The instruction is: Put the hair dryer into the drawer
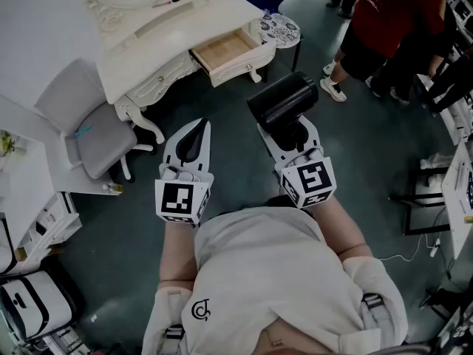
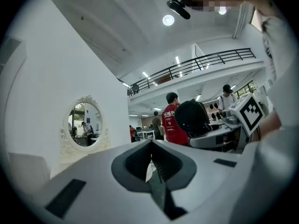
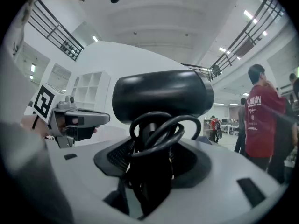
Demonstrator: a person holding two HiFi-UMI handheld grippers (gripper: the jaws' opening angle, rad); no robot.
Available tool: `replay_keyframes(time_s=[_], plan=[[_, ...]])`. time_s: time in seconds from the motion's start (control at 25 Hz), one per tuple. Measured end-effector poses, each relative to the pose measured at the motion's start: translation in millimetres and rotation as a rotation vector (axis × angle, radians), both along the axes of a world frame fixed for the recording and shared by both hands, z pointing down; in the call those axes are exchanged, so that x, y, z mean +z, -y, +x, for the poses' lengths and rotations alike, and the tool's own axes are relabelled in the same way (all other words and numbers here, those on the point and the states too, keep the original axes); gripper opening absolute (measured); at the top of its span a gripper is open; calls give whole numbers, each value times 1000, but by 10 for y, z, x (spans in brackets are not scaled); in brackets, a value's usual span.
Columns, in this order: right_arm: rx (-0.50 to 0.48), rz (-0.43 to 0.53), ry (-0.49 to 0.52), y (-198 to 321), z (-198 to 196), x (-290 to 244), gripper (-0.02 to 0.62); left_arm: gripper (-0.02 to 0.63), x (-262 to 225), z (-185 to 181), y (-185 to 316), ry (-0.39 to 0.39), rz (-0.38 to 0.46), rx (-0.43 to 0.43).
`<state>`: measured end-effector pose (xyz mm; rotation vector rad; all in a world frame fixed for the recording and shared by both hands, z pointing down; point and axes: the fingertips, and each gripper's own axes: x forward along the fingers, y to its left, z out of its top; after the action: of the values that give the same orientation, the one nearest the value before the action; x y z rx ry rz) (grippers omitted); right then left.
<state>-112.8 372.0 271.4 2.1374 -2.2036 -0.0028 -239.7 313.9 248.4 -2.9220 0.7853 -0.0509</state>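
- Cream carved dressing table (image 1: pixel 170 35) is your landmark, at the top of the head view against a white wall.
- Its pale wooden drawer (image 1: pixel 225 52) stands pulled out on the table's front right side; the bare wooden bottom shows.
- The black hair dryer with a thick round barrel (image 1: pixel 282 100) is well short of the dressing table, over the floor on your side of the drawer, in your right gripper (image 1: pixel 294 135).
- In the right gripper view the jaws clamp the dryer's handle, with its black cord (image 3: pixel 159 129) looped around it; the barrel sits crosswise above the jaws.
- Your left gripper (image 1: pixel 201 126) is level beside the right one, also short of the table, jaws closed tip to tip.
- An oval mirror in a cream carved frame (image 2: pixel 84 125) rises from the table top.
- A grey padded chair (image 1: pixel 96 135) sits at the table's left end; a round stool with a patterned top (image 1: pixel 279 29) is just right of the drawer.
- The floor is dark grey-green (image 1: pixel 369 146).
- A person in a red shirt (image 1: pixel 384 13) stands well right of the table.
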Motion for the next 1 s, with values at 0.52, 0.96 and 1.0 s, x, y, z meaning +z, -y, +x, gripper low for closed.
replay_keyframes(time_s=[0.52,0.96,1.0], plan=[[16,-30,5,71,-180,111,241,12,95,-229,117,-9,-31,-8],[-44,-85,42,490,259,362,244,13,317,51,480,-7,-75,-91],[-64,-86,47,571,317,389,244,12,341,103,544,-5,-75,-107]])
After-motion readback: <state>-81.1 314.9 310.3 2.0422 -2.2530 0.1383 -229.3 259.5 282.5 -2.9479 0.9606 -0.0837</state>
